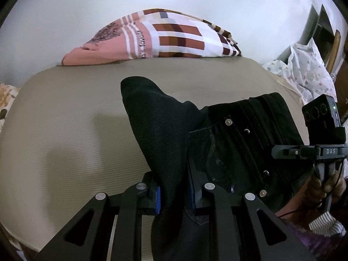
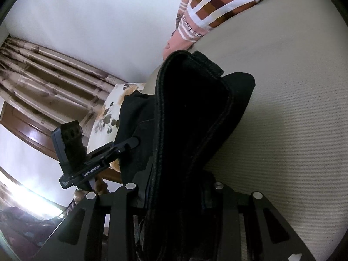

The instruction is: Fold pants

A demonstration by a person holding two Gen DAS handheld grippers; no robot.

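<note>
Pants (image 1: pixel 169 130) black; right claw (image 1: pixel 280 152) marked "DAS".

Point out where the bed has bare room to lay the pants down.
Free: the beige bed left of the pants, from the patterned pillow at the wall to the near edge. Crowded: the right edge, with spotted cloth. Both grippers, left and right, grip the pants.
</note>
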